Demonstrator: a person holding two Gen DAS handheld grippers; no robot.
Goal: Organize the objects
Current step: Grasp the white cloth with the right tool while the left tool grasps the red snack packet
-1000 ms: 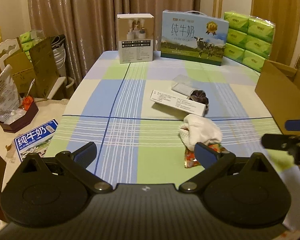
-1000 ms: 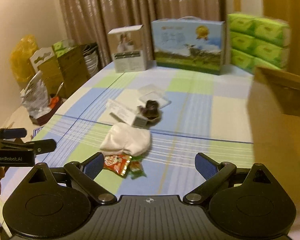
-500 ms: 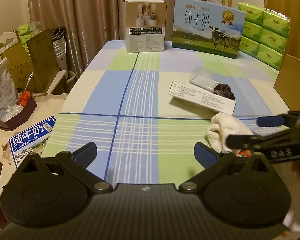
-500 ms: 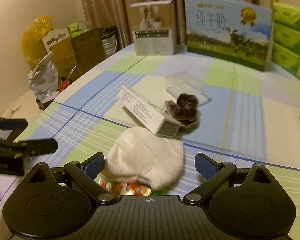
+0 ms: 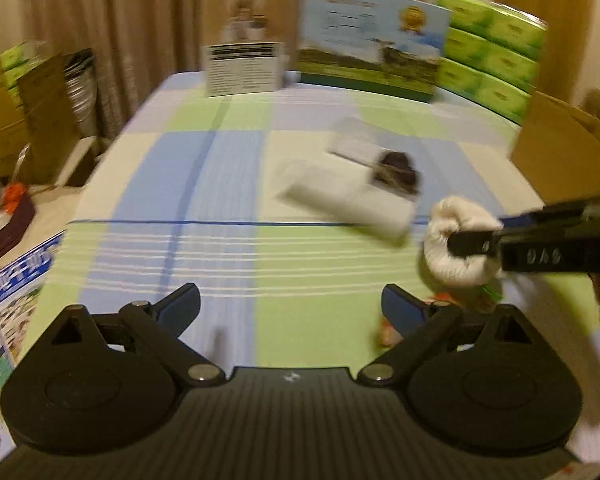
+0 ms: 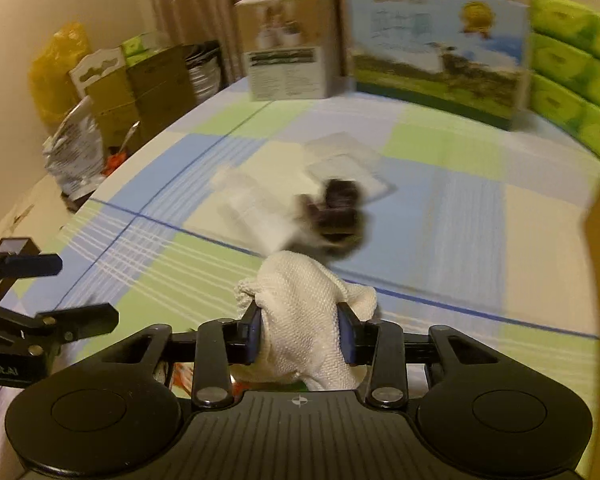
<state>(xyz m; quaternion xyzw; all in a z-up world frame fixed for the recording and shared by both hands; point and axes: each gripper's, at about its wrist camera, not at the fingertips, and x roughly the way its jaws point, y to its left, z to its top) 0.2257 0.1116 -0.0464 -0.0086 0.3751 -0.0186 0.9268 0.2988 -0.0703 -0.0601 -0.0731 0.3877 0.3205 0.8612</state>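
Left tongs (image 5: 290, 306) hang spread wide over the checked table (image 5: 204, 184), gripping nothing. Past them lie a long white carton (image 5: 348, 200) and dark hair clip (image 5: 398, 168). Right tongs (image 6: 300, 334) pinch the white sock (image 6: 304, 320) just above the table.

dim warm indoor light, heavy motion blur, fisheye edge distortion

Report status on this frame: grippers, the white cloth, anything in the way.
Right gripper shut on white cloth. Left gripper open, empty. Snack packet under the cloth; white box and dark object close beyond it.
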